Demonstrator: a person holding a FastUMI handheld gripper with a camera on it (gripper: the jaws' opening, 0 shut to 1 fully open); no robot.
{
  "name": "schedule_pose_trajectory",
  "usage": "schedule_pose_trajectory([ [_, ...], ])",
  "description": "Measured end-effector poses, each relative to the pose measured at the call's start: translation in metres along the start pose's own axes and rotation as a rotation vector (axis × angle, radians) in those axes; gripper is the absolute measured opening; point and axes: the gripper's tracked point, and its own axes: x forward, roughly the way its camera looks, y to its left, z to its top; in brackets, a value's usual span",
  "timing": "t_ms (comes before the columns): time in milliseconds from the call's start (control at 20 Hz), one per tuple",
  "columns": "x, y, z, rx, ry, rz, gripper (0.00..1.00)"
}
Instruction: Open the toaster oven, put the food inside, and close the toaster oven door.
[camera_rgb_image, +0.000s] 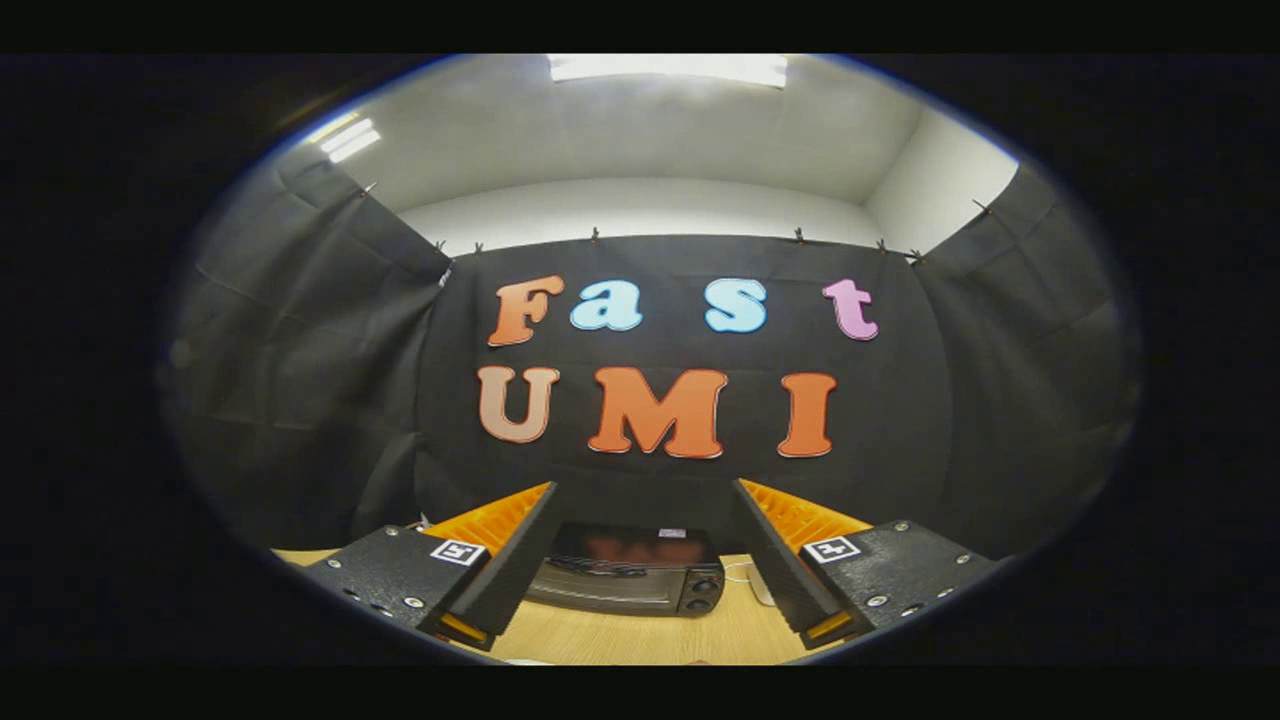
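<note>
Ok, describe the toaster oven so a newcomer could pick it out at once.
Start at the light wooden tabletop in front of the black cloth wall. The small black toaster oven sits on it, beyond the open gripper, framed between its two fingers. Its glass door, shut, and two round knobs stacked on its right side set it apart from the white cable beside it.

Wooden table (640, 640) forms the work surface. A white cable (745, 573) lies on it near the back. Black cloth wall (300, 400) encloses the booth beneath a ceiling light (668, 68).
</note>
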Motion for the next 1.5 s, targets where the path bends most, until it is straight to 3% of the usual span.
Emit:
schedule_pose_trajectory([
  [700, 0.055, 0.025, -0.085, 0.079, 0.173, 0.037, 1.00],
  [1500, 0.143, 0.071, -0.235, 0.079, 0.658, 0.054, 1.00],
])
